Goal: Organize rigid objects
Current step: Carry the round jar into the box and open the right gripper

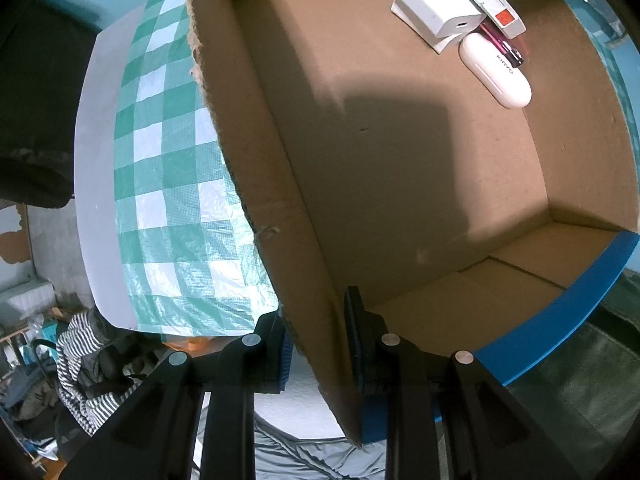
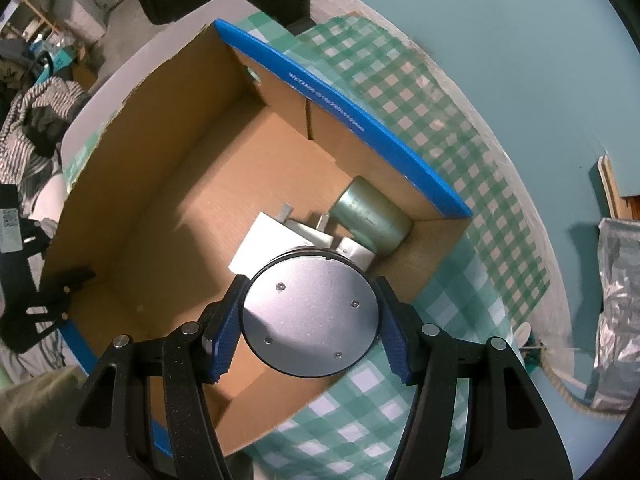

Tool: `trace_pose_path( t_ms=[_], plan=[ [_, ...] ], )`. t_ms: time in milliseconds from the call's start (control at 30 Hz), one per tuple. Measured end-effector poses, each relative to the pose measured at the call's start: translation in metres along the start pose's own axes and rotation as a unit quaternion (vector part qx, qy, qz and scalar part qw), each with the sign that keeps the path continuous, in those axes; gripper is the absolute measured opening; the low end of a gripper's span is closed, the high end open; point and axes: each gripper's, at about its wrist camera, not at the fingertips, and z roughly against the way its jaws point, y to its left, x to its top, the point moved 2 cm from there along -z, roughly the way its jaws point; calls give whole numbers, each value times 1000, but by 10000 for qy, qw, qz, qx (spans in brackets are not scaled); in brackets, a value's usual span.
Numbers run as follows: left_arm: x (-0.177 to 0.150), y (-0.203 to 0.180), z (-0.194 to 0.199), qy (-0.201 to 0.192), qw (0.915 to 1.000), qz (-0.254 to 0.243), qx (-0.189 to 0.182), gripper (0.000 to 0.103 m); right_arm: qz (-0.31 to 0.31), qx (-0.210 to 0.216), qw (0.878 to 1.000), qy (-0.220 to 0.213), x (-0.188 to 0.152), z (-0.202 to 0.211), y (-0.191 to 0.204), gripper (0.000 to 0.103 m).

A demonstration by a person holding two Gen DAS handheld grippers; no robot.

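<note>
1. Cardboard box (image 1: 400, 152): it stands open-topped on a green-and-white checked tablecloth (image 1: 168, 184) and serves as the collection bin. The items already inside are grouped in one corner, which I judge leaves the floor free for more.
2. Left gripper (image 1: 320, 344): its jaws are closed on the box's torn side wall (image 1: 304, 280), one pad outside and one inside. This grip probably steadies the box during loading.
3. Stored items, left wrist view: a white charger block (image 1: 436, 4), a white oval case (image 1: 496, 68) and a pink pen (image 1: 502, 46) lie touching one another.
4. Right gripper (image 2: 310, 322): its blue pads clamp the rim of a round grey metal disc (image 2: 310, 316), held above the box interior beside the near wall. The next move likely calls for lowering it onto bare floor.
5. Metal cylinder (image 2: 370, 216): lies on its side in the box corner, against the blue-edged wall (image 2: 360, 128).
6. Room: the cloth covers a round white table (image 2: 132, 60); teal floor beyond; striped clothing (image 1: 80, 360) lies piled at the left.
</note>
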Motion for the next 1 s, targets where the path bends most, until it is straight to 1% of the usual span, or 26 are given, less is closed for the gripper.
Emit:
trace_pose_path(
  t_ms=[333,400,500,567,733,933,1000],
  plan=[
    [-4,6,-3,-16,9999,101,-27,23,39,-67,9998,173,2,-16,4,63],
    [-4,7,-4,-14,10000,96,-10,23,38,-134,9998,134,2,-15,5,65],
    [-5,6,-4,-20,10000,82,11,23,22,-87,9999,96,0,-12,5,66],
    [-6,5,-3,-23,10000,71,32,23,20,-100,9999,74,-1,-11,5,69],
    [-5,2,-3,-29,10000,46,78,23,-73,-61,10000,-19,-4,-3,5,70],
    [-5,2,1,-64,9998,117,141,24,-380,31,9990,-214,-16,15,2,70],
    [-5,2,3,-79,9997,162,139,24,-548,88,9978,-359,-22,24,-1,70]
  ],
)
